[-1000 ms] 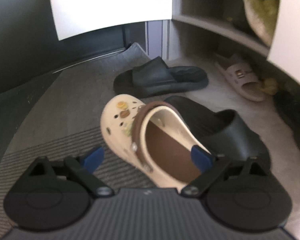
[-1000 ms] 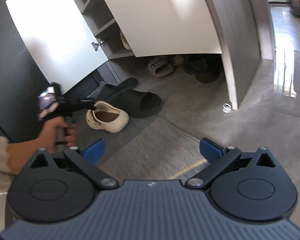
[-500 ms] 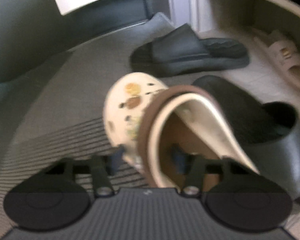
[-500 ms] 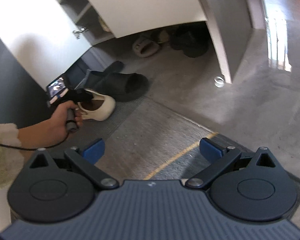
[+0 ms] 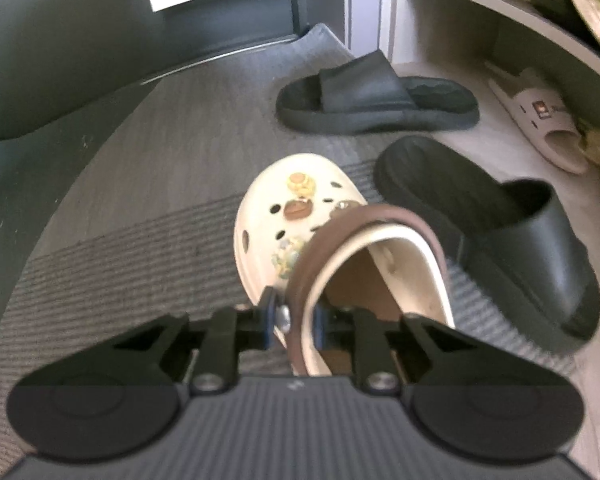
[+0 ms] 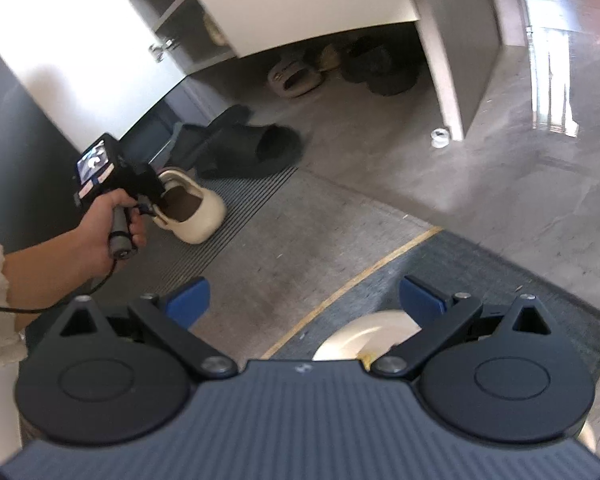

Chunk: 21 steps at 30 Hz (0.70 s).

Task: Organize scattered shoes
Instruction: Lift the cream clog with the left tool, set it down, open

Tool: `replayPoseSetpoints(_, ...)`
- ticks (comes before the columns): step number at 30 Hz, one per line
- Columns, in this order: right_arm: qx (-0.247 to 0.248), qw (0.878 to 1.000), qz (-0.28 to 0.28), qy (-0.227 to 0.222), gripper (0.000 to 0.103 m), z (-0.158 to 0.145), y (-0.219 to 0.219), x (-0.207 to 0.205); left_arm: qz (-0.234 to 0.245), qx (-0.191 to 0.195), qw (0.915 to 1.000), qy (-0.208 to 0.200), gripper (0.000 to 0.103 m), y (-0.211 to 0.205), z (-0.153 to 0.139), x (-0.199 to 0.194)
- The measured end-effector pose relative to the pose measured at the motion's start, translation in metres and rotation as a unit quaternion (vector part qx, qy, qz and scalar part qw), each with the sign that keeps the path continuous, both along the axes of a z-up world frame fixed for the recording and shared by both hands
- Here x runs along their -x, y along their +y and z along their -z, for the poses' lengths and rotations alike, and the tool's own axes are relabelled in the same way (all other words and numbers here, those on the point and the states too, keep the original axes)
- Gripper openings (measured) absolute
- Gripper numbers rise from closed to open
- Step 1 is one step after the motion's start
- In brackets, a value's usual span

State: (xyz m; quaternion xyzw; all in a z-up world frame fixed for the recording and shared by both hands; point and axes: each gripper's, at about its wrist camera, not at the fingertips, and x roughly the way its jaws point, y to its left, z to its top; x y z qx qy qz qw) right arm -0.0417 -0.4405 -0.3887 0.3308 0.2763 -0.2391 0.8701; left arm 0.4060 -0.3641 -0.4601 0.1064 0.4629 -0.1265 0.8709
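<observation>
Evidently cream clog [image 5: 300, 220], brown-strapped, bears charms.

The clog [image 5: 300, 220] is clamped at its side wall and strap between the pads of the left gripper [image 5: 294, 316]. Two black slides [image 5: 376, 96] are seen beyond the fingers.

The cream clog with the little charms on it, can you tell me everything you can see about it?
The cream clog looks like soft foam, with round holes and small charms on its toe, a brown strap and a brown insole. It sits on the ribbed grey mat, toe pointing away, beside a black slide. The left gripper, whose jaws have just been closing, pinches its side wall near the strap rivet.
</observation>
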Motion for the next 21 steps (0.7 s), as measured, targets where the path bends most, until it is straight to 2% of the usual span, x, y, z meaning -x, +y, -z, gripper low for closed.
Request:
replayPoseSetpoints(8, 0.027, 0.999, -0.010, -0.014, 0.103, -0.019, 0.027, 0.002, 0.033, 0.027, 0.9989, 0.018, 0.021, 0.062, -0.028, 0.062)
replayPoseSetpoints(12, 0.032, 0.999, -0.012, -0.023, 0.103, -0.025, 0.039, 0.002, 0.026, 0.036, 0.9988, 0.023, 0.023, 0.086, -0.038, 0.099)
replayPoseSetpoints(15, 0.018, 0.999, -0.032, -0.032, 0.103, -0.029, 0.055, -0.002, 0.025, 0.044, 0.9983, 0.028, 0.023, 0.099, -0.044, 0.121)
replayPoseSetpoints(19, 0.035, 0.998, -0.046, -0.037, 0.103, -0.038, 0.071, -0.001, 0.006, 0.058, 0.9971, 0.048, 0.023, 0.122, -0.053, 0.150)
replayPoseSetpoints(21, 0.038, 0.998, -0.043, -0.039, 0.103, -0.041, 0.077, 0.002, 0.020, 0.055, 0.9970, 0.051, 0.022, 0.129, -0.055, 0.168)
